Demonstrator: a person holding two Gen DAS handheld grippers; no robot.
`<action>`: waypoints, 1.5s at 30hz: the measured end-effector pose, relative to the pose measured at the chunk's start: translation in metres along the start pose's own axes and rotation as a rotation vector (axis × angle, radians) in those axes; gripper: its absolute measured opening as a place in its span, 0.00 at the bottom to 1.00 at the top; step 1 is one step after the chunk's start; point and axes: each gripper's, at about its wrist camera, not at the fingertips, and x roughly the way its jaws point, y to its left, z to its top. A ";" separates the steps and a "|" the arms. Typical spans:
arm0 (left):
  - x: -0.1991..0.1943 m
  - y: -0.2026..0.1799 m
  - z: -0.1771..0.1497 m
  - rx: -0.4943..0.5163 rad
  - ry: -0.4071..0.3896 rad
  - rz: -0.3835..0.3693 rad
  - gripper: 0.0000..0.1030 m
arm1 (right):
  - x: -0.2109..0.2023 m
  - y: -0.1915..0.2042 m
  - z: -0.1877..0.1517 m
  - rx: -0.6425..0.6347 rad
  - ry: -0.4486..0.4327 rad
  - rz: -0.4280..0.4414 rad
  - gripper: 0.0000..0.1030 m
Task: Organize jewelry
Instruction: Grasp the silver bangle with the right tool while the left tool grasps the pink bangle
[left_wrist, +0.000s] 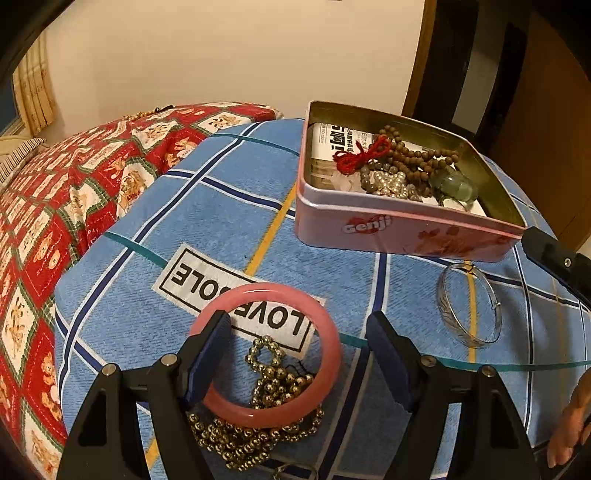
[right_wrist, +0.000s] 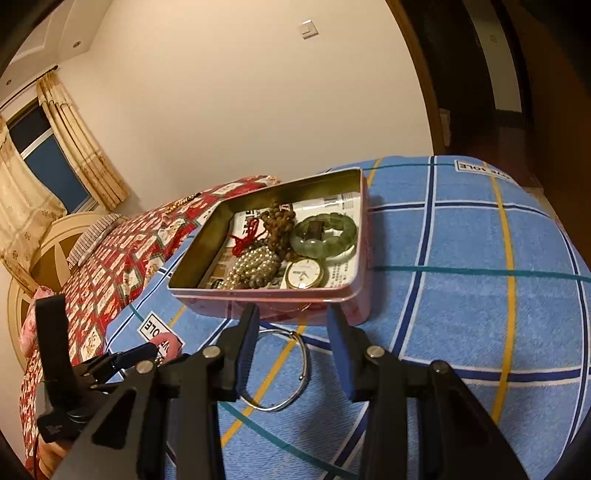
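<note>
pink bangle (left_wrist: 266, 354): flat on the blue checked bedspread (left_wrist: 229, 221), near-left of the tin, lying over a gold bead chain (left_wrist: 258, 417) that runs through its ring and out the near side.
left gripper (left_wrist: 299, 354): jaws spread wide, holding nothing. Left finger (left_wrist: 208, 354) sits over the bangle's left rim, right finger outside the right rim, so the ring lies between them; contact with the rim unclear from this angle.
silver bangle (right_wrist: 280, 369): flat, just near the tin, well right of the pink one.
right gripper (right_wrist: 291, 350): released, empty, hanging right over the silver bangle.
nearer arm: left for pink, right for silver.
tin (left_wrist: 402, 232): lid off, far-right of the pink bangle; beads, pearls, green bangle, watch inside.
</note>
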 end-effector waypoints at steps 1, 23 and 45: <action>-0.001 0.002 0.000 -0.008 -0.004 -0.004 0.66 | 0.000 0.000 0.000 0.003 0.000 0.002 0.41; -0.049 0.016 -0.004 -0.071 -0.271 -0.152 0.13 | -0.003 -0.006 0.002 0.021 -0.018 -0.009 0.41; -0.015 0.021 -0.003 -0.024 -0.037 -0.048 0.76 | 0.047 0.042 -0.025 -0.283 0.209 -0.138 0.91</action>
